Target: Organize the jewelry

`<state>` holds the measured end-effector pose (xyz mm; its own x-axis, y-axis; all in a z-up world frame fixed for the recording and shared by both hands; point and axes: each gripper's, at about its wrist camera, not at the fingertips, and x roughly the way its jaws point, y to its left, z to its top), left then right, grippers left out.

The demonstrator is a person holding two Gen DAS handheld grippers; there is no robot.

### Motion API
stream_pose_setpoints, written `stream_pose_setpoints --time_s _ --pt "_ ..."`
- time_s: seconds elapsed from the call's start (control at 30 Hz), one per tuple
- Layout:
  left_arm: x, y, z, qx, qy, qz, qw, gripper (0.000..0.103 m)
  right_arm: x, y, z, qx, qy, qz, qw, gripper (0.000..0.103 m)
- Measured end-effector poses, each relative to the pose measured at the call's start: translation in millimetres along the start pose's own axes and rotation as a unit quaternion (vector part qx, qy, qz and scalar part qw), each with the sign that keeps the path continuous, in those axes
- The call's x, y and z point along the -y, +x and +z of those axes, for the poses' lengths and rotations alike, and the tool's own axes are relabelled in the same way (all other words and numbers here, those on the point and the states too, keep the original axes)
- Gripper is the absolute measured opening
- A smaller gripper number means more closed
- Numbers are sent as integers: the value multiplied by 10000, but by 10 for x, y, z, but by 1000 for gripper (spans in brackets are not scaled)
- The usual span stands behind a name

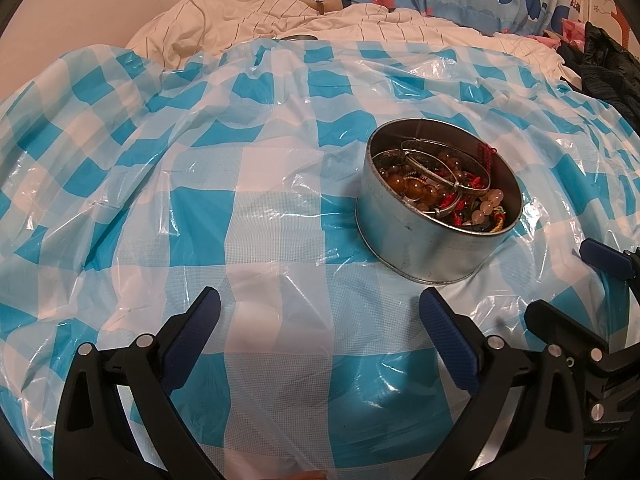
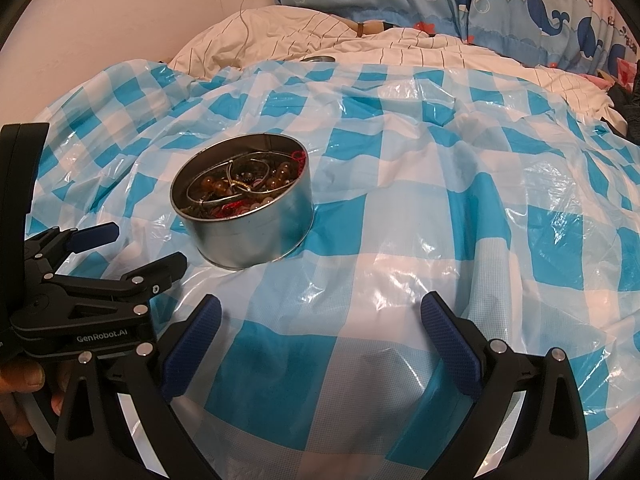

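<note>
Your tin (image 1: 434,216) of jewelry sits on the blue-and-white checked plastic sheet (image 1: 240,208) spread over the bed, and it lies between your two tools. From your left gripper (image 1: 320,320) it is ahead and off to the right, just past the right-hand fingertip. From your right gripper (image 2: 320,320) the same tin (image 2: 244,216) is ahead and off to the left, a little farther out. By that reckoning your left hand looks the nearer one, though only slightly.

Both sets of fingers are spread wide and hold nothing; only bare sheet shows between the blue pads (image 1: 448,344).

The tin is round, so it has no long axis to line up with. What matters is inside: a thin metal bangle (image 1: 444,172) rests on top of amber-brown beads (image 1: 416,188), pale beads (image 1: 490,204) and red cord, all tangled. The bangle's ring lies roughly flat across the heap, so you would likely need to come in from above the rim.

The only readable writing is "GenRobot.AI" (image 2: 102,335), printed on the body of your left tool as seen from the right camera. The tin shows no label.
</note>
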<state>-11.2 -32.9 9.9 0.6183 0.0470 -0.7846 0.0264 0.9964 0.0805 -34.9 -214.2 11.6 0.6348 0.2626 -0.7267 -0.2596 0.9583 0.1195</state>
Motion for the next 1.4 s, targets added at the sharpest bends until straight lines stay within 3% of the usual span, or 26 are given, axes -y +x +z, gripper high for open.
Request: stream_pose_setpoints --time_s 1.4 --pt "-24 38 37 -136 -85 79 9998 96 -27 16 29 -30 -7 -10 10000 96"
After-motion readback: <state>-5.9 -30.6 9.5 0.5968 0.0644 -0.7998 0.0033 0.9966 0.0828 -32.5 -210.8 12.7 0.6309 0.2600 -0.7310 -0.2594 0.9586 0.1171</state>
